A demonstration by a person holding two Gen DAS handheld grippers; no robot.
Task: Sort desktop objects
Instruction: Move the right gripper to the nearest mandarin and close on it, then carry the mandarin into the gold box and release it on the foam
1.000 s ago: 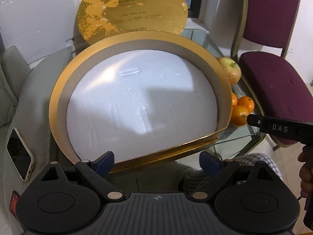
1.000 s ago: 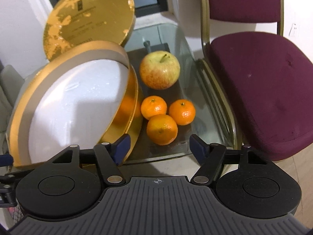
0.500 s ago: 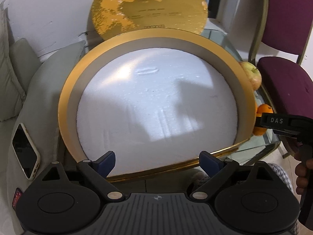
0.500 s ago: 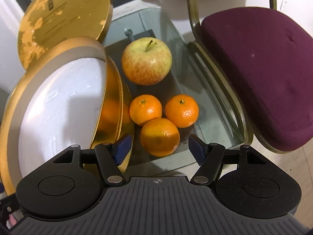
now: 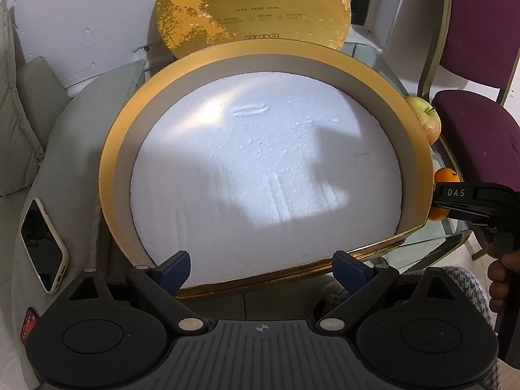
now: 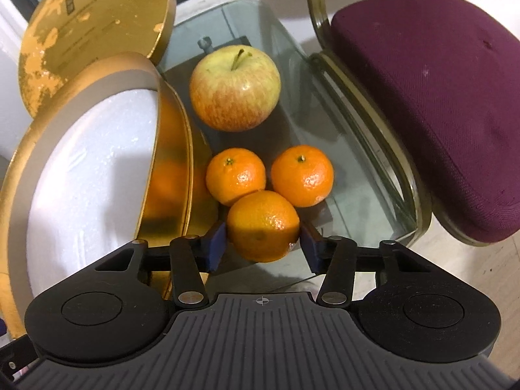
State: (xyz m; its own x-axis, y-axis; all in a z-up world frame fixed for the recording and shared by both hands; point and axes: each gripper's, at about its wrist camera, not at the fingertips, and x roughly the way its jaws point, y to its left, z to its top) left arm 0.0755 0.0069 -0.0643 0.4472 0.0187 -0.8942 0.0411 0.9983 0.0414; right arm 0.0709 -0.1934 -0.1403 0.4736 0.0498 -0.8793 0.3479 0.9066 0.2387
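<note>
Glass table [image 6: 328, 123] — nearest orange [image 6: 263, 224] sits between right gripper's [image 6: 262, 243] spread fingers.

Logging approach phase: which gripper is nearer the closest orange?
Right. The right gripper straddles the nearest orange, pads at its sides. The left gripper sits at the gold box, away from it.

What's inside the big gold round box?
The gold round box holds only a white foam sheet covering its whole bottom. No fruit lies on it. Whatever sits beneath the foam is hidden.
</note>
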